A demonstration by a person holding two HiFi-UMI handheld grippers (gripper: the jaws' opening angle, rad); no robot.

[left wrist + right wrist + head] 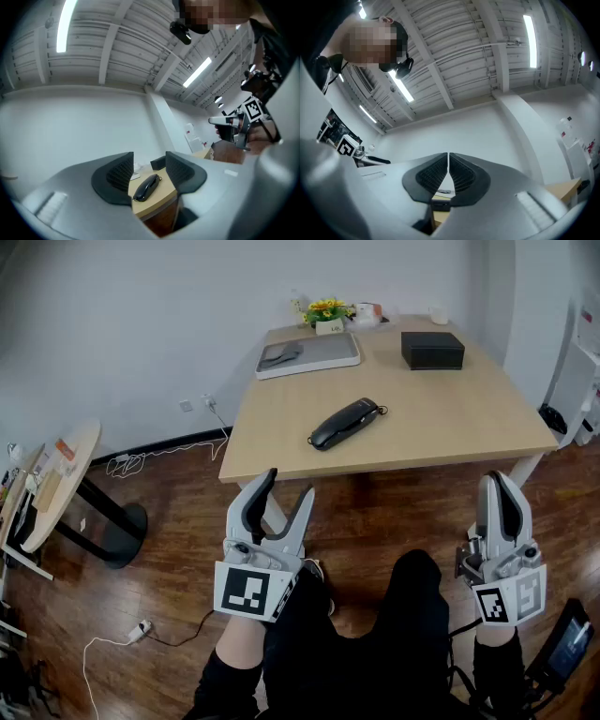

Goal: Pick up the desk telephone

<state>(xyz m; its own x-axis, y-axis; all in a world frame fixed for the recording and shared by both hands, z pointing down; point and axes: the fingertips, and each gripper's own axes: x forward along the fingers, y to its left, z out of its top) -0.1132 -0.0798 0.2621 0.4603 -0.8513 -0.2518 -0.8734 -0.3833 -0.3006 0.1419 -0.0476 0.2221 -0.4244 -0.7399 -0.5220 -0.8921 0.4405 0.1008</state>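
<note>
Both claws hang off the table's near edge, nothing held.

- Left gripper [289, 486]: jaws apart in a narrow V, empty. In its own view the gap frames the desk telephone [146, 186] dead ahead.
- Right gripper [497, 476]: jaws together, tips meeting, empty.
- Desk telephone [345, 423]: lies flat on the wooden table [450, 418], near the front-centre, well clear of the black box [432, 350] and the grey tray [309, 354].
- Bearing: phone sits at about 1 o'clock from my left claw and 10 o'clock from my right. Left is nearer, I judge.
- Long axis runs 8 to 2 o'clock, so I reckon the jaws must close across the narrow body.
</note>
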